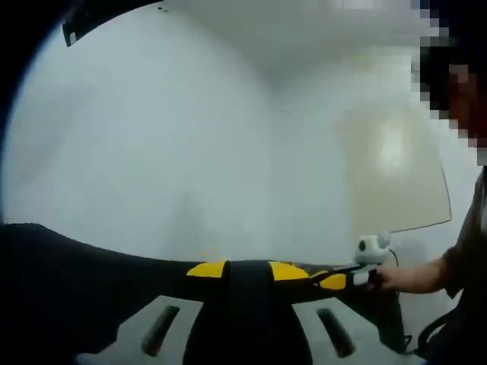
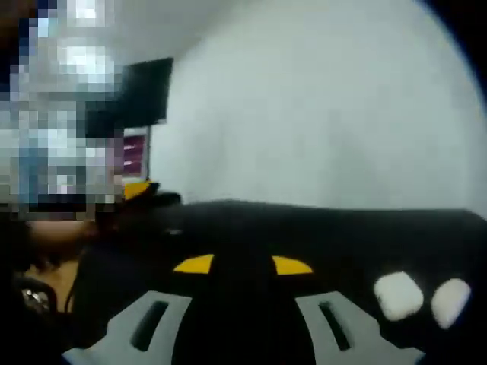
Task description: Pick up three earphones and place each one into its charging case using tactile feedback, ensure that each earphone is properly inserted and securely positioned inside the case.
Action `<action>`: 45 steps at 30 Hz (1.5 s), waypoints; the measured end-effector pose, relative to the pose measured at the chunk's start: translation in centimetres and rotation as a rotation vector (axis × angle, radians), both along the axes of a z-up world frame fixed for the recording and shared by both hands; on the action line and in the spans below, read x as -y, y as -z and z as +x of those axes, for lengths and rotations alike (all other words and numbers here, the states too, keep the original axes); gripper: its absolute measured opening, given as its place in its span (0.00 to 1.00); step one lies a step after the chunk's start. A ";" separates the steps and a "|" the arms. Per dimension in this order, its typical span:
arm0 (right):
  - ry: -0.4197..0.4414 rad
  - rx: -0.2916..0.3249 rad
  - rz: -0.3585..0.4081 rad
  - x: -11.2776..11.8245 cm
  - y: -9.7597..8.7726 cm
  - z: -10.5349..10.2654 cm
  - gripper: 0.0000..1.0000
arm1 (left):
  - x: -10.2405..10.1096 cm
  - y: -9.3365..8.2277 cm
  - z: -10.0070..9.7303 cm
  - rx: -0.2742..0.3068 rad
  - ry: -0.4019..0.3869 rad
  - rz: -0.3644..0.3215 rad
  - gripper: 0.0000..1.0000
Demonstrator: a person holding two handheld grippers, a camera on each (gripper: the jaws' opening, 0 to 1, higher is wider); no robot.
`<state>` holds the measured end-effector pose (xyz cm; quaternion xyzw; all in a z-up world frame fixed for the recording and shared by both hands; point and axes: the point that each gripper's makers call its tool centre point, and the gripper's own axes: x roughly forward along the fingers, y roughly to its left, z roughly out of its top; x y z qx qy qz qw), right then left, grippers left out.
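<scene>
In your left gripper view, your left gripper (image 1: 242,304) rises from the bottom edge: two grey jaws with yellow tips, standing apart, nothing between them. They sit over a black table surface (image 1: 68,281) that spans the lower frame. Behind it, a blurred white wall (image 1: 152,137) fills the middle, with a pale cream panel (image 1: 392,171) leaning at right. Just below that panel, a small white round device (image 1: 373,245) stands at the table's far edge, and a person's hand (image 1: 407,277) reaches in from the right beside a yellow-and-black tool (image 1: 335,279). In your right gripper view, a dark monitor (image 2: 144,91) hangs at upper left, a lit pinkish screen (image 2: 133,156) below it, and a yellow object (image 2: 137,188) on the table's far edge. Your right gripper (image 2: 242,304) shows grey jaws, yellow-tipped, apart and holding nothing. To their right, two white charging cases (image 2: 398,294) (image 2: 450,300) lie side by side on the black table (image 2: 342,236), near each other but not touching; whether they are open is too blurred to tell. A plain white wall (image 2: 319,106) backs the scene.
</scene>
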<state>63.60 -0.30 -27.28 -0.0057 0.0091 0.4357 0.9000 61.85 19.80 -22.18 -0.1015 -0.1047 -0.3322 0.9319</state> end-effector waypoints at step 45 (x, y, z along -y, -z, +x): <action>0.050 0.015 -0.040 0.7 0.5 1.1 0.28 | 10.2 9.4 -3.4 -0.451 -0.122 0.446 0.33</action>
